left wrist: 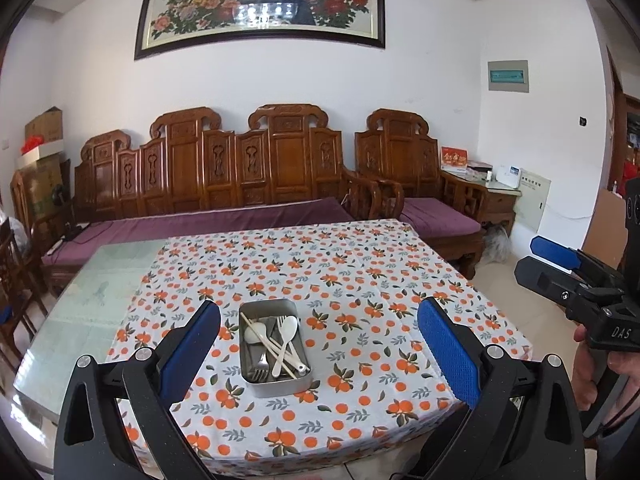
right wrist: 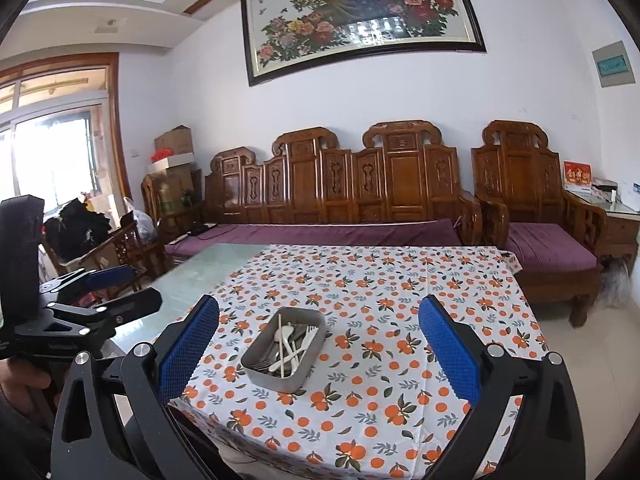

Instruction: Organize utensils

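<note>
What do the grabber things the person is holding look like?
Each gripper, left and right, has black plastic arms with silver bolts, and two fingers faced with bumpy blue pads. Seen from the left camera, the right one shows white letters "DAS" on its black body.

Tablecloth [left wrist: 360, 280]: white, orange fruit print with dark green and grey leaves. Bare counter [left wrist: 100, 280] beside it: pale green, glassy. Tin [left wrist: 276, 384]: dull silver-grey. Inside: white spoons [left wrist: 286, 340], cream chopsticks [left wrist: 272, 346], silver fork [left wrist: 260, 368]. Left hand-held gripper [left wrist: 320, 356]: black frame, blue textured pads [left wrist: 450, 356]; right hand-held gripper [right wrist: 320, 356] same colours. Sofa [right wrist: 340, 188]: reddish-brown carved wood, purple cushions [right wrist: 320, 234]. Wall [left wrist: 280, 80]: white. Painting [right wrist: 360, 12]: dark frame, peacock among pink, red and yellow flowers.
</note>
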